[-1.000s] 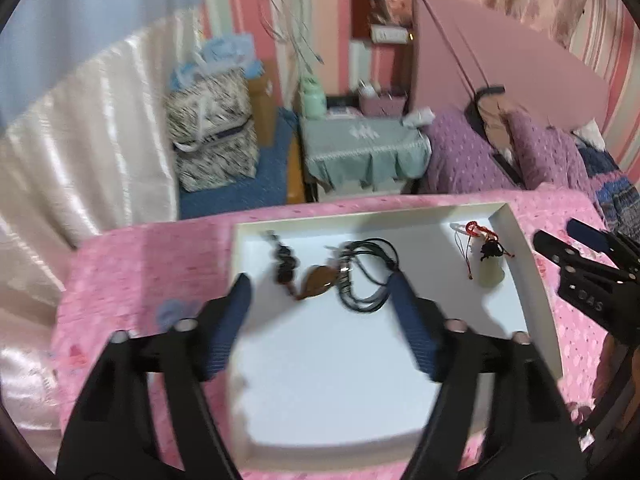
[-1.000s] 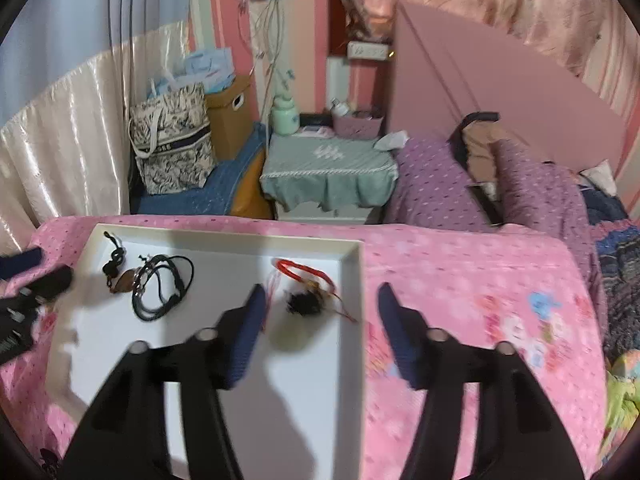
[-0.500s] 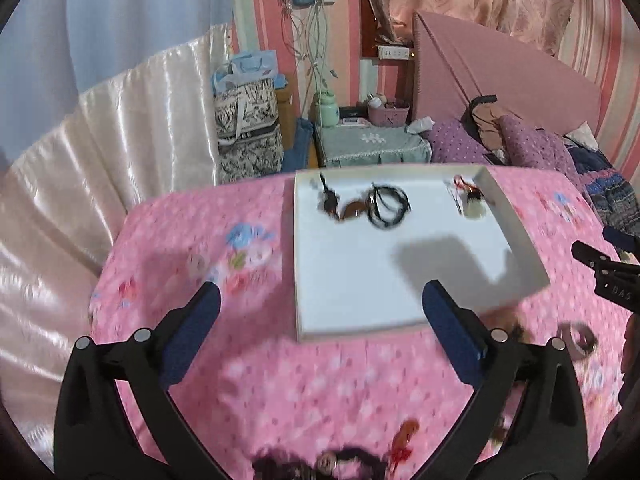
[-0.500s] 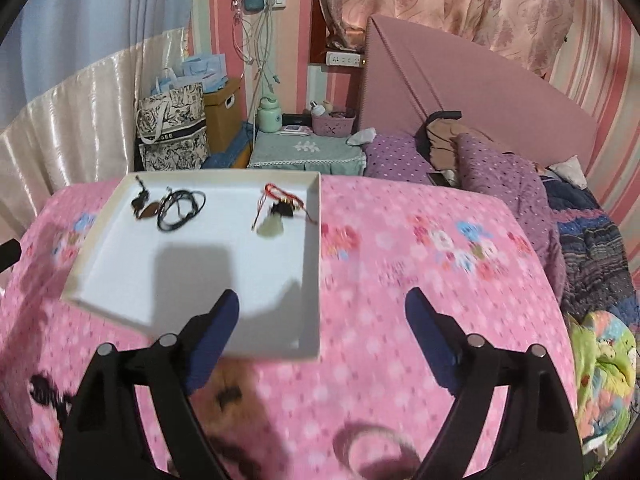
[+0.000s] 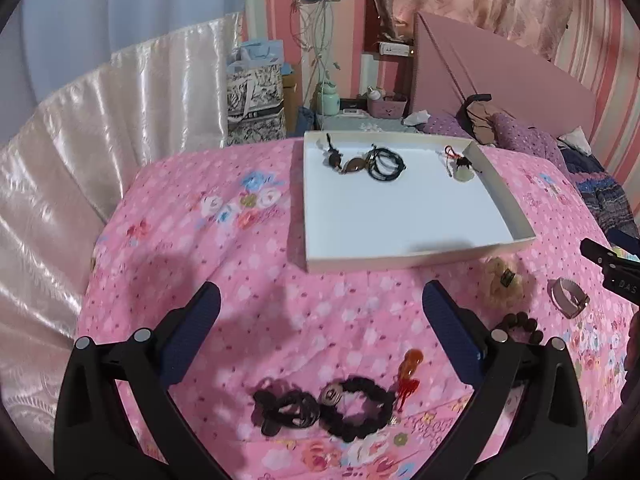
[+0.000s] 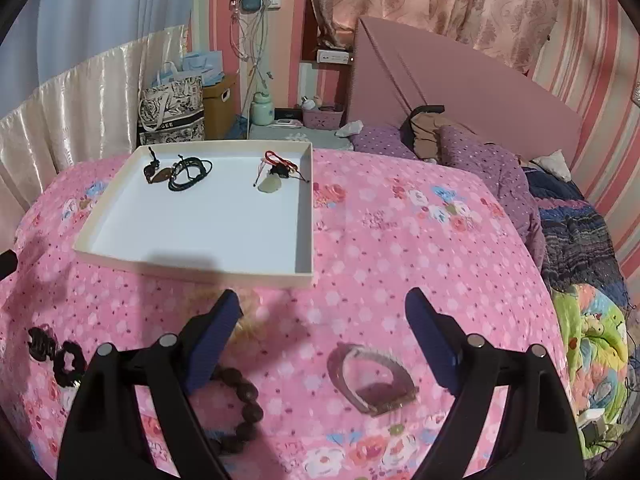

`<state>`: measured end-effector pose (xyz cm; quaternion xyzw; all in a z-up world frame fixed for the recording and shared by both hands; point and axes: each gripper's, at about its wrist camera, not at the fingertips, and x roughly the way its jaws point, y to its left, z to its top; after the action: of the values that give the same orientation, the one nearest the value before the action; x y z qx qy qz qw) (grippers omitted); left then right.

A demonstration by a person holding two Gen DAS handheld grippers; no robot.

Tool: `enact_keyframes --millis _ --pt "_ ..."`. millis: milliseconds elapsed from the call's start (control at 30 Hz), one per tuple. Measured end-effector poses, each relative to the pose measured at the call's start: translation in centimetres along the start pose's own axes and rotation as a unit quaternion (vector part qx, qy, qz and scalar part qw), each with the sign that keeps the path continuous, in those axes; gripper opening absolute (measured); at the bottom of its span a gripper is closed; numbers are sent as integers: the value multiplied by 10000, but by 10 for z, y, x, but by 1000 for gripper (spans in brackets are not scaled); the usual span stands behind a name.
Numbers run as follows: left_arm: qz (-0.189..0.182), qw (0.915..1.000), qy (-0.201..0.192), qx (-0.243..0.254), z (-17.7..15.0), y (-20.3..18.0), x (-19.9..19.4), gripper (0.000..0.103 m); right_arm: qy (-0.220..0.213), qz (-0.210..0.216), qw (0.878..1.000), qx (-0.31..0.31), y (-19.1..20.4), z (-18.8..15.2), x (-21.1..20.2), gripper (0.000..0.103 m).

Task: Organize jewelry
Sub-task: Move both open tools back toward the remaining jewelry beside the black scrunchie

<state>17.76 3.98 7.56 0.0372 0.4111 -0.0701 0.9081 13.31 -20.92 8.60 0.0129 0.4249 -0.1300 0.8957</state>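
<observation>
A white tray [image 5: 400, 258] [image 6: 192, 270] lies on the pink bedspread. At its far end lie a brown pendant with black cords [image 5: 360, 165] [image 6: 180, 172] and a pale pendant on a red cord [image 5: 460, 169] [image 6: 276, 181]. My left gripper [image 5: 320, 292] hangs open and empty over the bedspread, short of the tray. Just ahead of it lie black bracelets [image 5: 324, 402] and a red pendant [image 5: 410, 372]. My right gripper [image 6: 323, 300] is also open and empty. A pink band [image 6: 372, 376] lies between its fingers' reach, and a dark bead bracelet [image 6: 244, 404] sits under its left finger.
A fuzzy tan piece [image 5: 502, 278] lies by the tray's near right corner. Purple pillows [image 6: 480, 156] and a pink headboard stand at the far right, and a folded colourful quilt [image 6: 592, 332] lies beside them. A satin curtain [image 5: 80, 140] bounds the left side.
Both grippers drew back from over the tray to the near side of the bedspread and their jaws spread wider. The two pendants stayed in the tray. Loose jewellery on the bedspread came into view.
</observation>
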Motion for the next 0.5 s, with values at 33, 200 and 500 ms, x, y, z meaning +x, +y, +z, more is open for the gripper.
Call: enact_keyframes --millis 33,200,500 --pt "-2 10000 28 -24 -3 2 1 100 -14 -9 10000 40 -1 -4 -1 85" --pt "87 9999 113 -61 -20 10 6 100 2 172 9996 242 -4 -24 0 85" --pt "-65 9994 220 -250 -39 20 7 100 117 55 9993 337 -12 -40 6 85"
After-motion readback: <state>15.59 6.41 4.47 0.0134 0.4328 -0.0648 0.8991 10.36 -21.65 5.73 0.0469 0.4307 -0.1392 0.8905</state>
